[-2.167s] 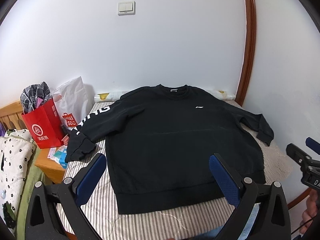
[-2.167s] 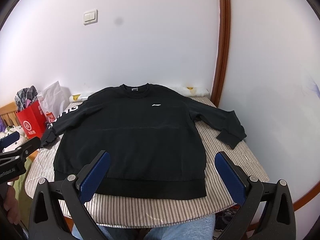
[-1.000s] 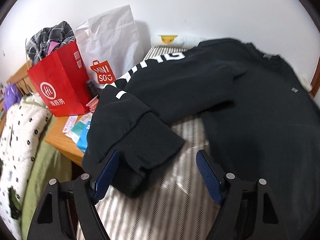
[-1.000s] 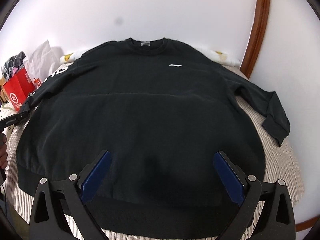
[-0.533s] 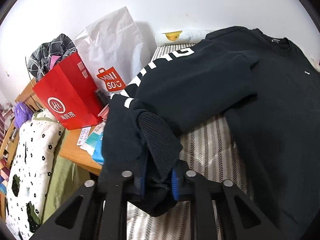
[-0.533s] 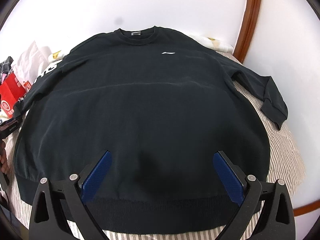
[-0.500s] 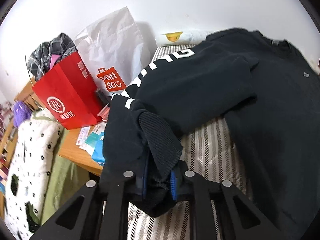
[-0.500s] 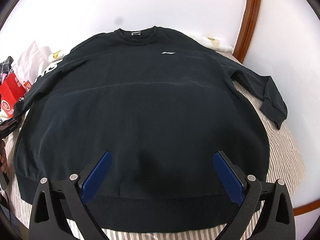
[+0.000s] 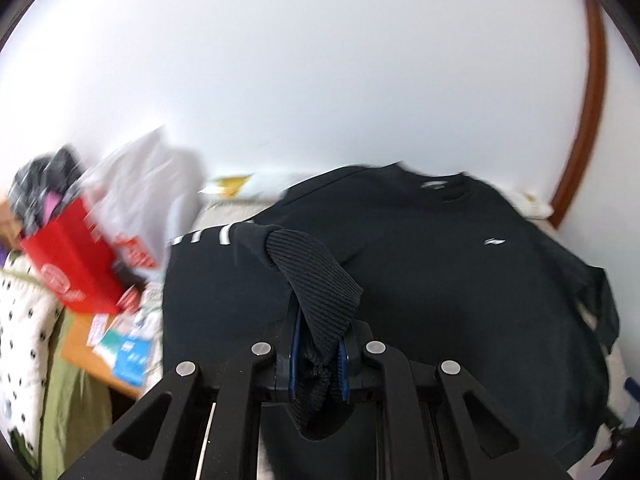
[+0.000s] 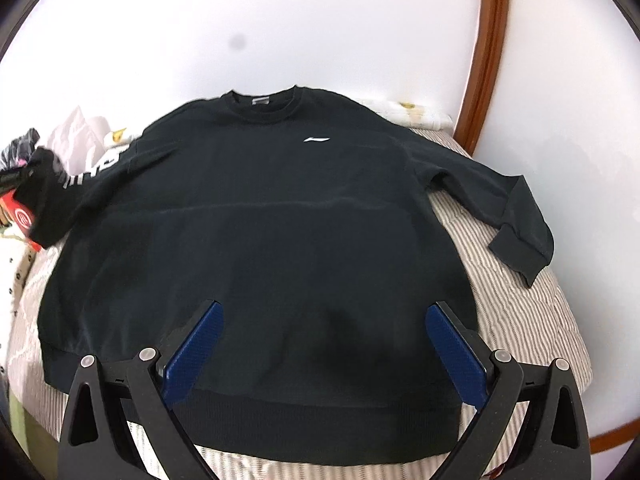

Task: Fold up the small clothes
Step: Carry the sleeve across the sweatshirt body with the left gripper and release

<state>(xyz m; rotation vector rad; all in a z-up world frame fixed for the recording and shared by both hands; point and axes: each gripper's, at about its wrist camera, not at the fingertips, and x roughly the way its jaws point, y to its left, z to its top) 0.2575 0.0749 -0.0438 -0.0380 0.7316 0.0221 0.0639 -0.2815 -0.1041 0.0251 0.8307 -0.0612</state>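
Sweatshirt (image 10: 280, 240) spread on bed (image 10: 528, 320), shopping bag (image 9: 72, 268) left of it, wall (image 10: 320, 20) behind

Red bag (image 9: 74, 276) and surroundings motion-blurred.

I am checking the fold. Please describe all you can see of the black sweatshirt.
The black sweatshirt lies front up on the striped bed cover, with a round collar, a small white chest logo and ribbed hem. One sleeve lies flat beside it. The other sleeve, with white lettering, is lifted: the left gripper is shut on its ribbed cuff.
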